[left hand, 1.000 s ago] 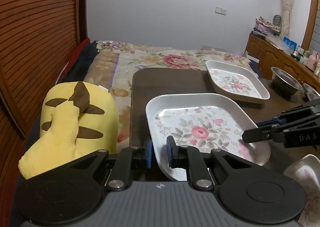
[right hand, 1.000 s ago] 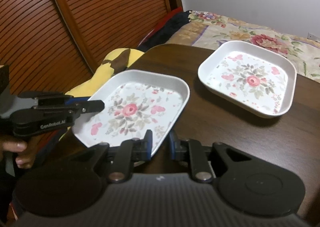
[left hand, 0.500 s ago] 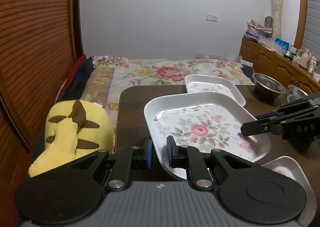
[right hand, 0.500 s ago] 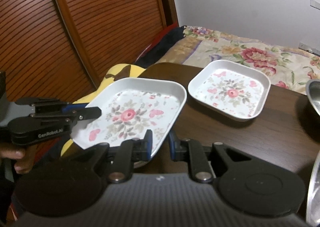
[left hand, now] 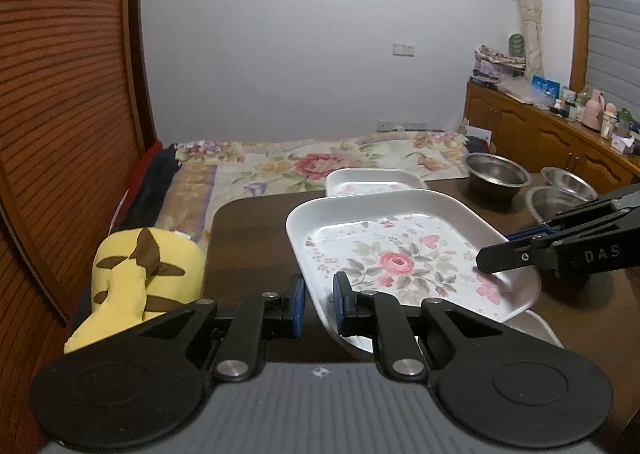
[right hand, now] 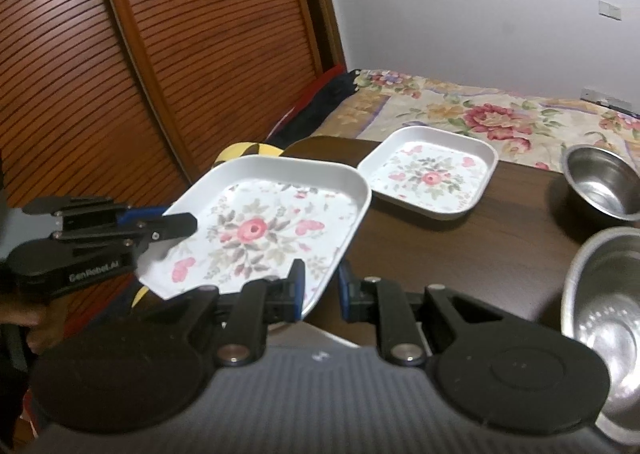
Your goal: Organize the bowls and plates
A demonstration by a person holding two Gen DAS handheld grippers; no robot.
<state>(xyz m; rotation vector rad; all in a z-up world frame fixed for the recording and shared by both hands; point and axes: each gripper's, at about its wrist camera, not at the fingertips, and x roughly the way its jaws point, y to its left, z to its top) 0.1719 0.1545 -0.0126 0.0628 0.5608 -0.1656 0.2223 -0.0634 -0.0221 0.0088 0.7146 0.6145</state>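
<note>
Left wrist view: left gripper (left hand: pixel 319 306) and right gripper (left hand: pixel 486 259) each clamp a rim of the plate (left hand: pixel 404 254), keeping it level above the table (left hand: pixel 248 238), near another plate (left hand: pixel 372 180).

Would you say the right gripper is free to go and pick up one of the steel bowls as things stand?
Probably not yet. The right gripper is shut on the rim of the flowered plate, which the left gripper also holds. The steel bowl sits unobstructed on the table.
</note>
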